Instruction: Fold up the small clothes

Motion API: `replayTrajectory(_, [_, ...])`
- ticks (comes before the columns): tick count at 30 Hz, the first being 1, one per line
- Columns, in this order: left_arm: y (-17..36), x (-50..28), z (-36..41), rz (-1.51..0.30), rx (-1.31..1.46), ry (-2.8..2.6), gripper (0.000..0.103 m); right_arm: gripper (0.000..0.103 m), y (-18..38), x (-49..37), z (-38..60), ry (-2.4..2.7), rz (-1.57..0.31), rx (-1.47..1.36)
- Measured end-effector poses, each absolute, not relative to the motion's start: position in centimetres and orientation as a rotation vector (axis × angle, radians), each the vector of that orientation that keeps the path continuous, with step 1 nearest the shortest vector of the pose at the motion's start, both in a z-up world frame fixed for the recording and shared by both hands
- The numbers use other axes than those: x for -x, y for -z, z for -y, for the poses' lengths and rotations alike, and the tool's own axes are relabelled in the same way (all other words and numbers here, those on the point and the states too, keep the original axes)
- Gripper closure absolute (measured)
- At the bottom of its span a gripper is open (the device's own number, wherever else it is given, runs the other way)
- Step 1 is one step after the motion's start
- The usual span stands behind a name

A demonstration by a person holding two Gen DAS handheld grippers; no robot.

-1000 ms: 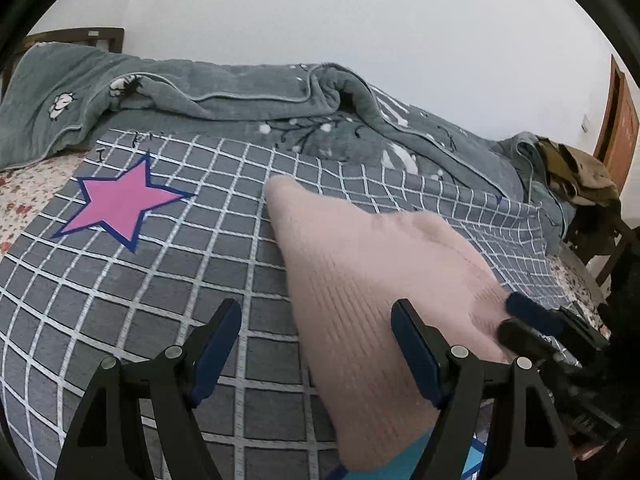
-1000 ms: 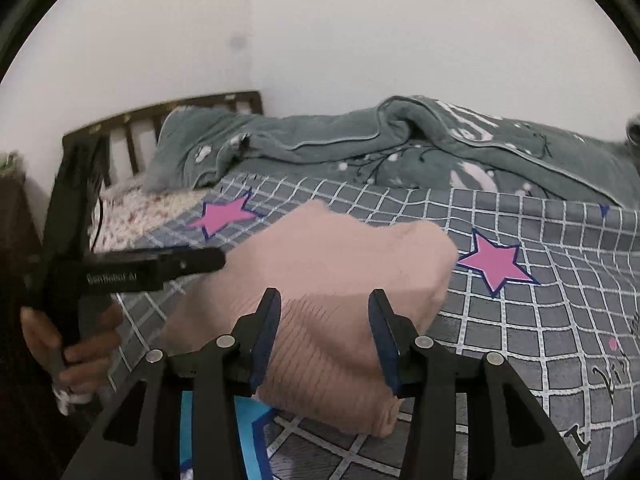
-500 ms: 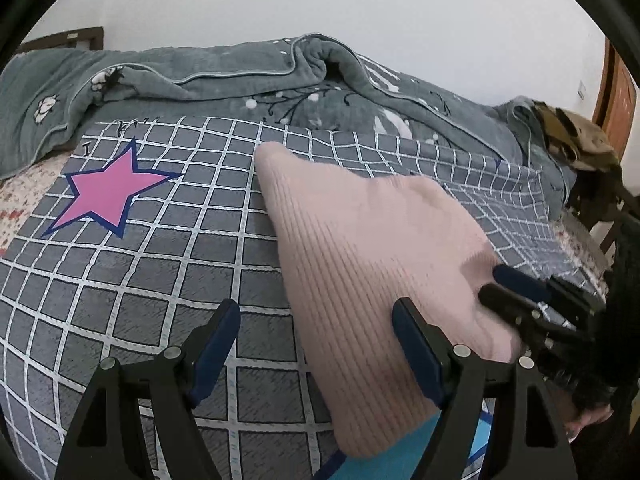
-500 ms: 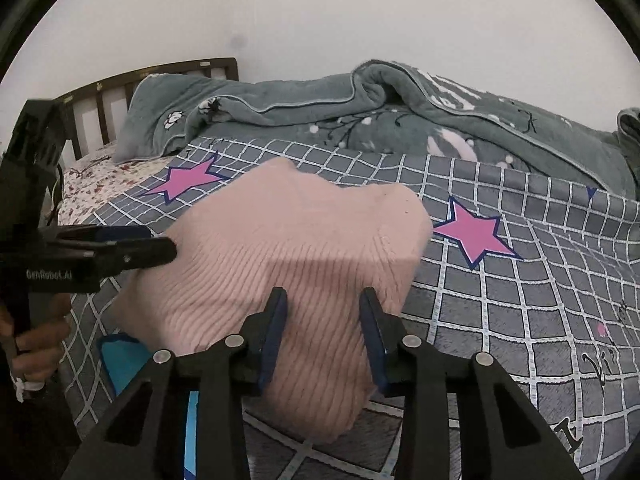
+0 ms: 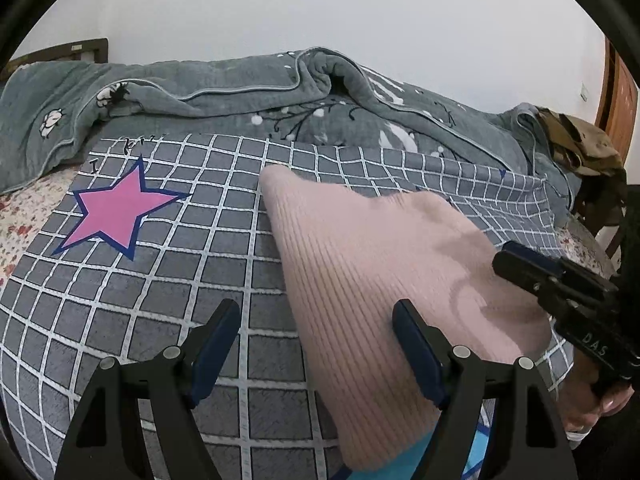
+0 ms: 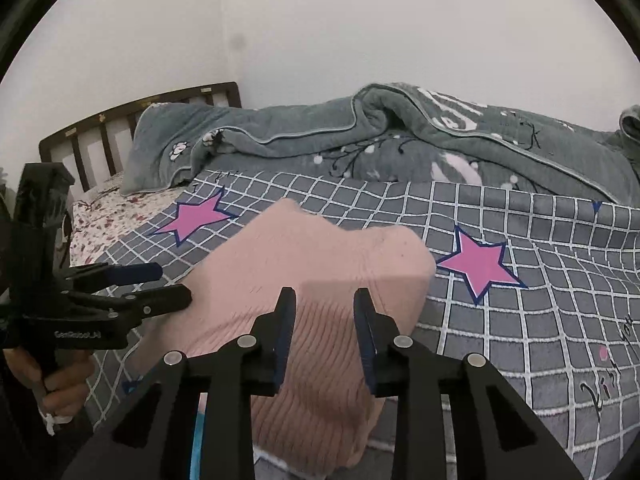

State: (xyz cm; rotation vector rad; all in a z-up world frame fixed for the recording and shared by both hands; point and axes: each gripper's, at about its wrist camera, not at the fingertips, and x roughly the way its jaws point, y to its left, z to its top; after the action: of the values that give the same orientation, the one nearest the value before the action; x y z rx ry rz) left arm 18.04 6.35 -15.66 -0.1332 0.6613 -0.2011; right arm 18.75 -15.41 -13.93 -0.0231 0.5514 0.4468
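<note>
Pink knit (image 6: 320, 264) lies on the bed (image 6: 520, 340), long axis running away from both claws. Right claw (image 6: 325, 320) is nearer, closing over its near edge; left claw (image 5: 316, 344) hangs open beside it.

The bed (image 6: 100, 208) has a dark wooden slatted headboard (image 6: 120, 120) and a floral sheet. A grey checked blanket (image 5: 160, 300) with pink stars (image 5: 120, 212) covers most of it. A rumpled grey-green quilt (image 5: 240, 96) lies bunched along the far side by the wall. On the blanket lies a pink ribbed knit garment (image 5: 380, 280) — partly over something turquoise (image 5: 404, 460) at the near edge.
</note>
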Motion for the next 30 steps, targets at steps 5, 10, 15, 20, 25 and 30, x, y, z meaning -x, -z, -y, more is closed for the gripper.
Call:
replayTrajectory(5, [15.7,-19.1,-6.9,-0.673,0.176,0.194,0.026,0.076,15.0,-20.7,14.9,-0.358,-0.623,0.094])
replayTrajectory(10, [15.8,-19.4,-6.9,-0.682,0.183,0.206,0.025,0.064,17.0,-22.1,17.0,-0.327,-0.704,0.040])
replayTrajectory(15, [15.8,-19.4,-6.9,-0.683,0.185,0.201,0.025,0.064,16.4,-22.1,17.0,-0.339,-0.709,0.022])
replayTrajectory(20, [15.7,-19.4,-7.2,-0.672,0.202,0.199,0.026,0.053,16.9,-22.9,17.4,-0.339,-0.726,-0.067])
replayTrajectory(25, [15.8,-19.9,-7.7,-0.678,0.224,0.191,0.026,0.089,17.0,-22.9,17.6,-0.399,-0.706,-0.146])
replayTrajectory(30, [15.7,-19.8,-7.9,-0.667,0.225,0.204,0.026,0.089,16.6,-22.6,18.3,-0.403,-0.688,-0.158])
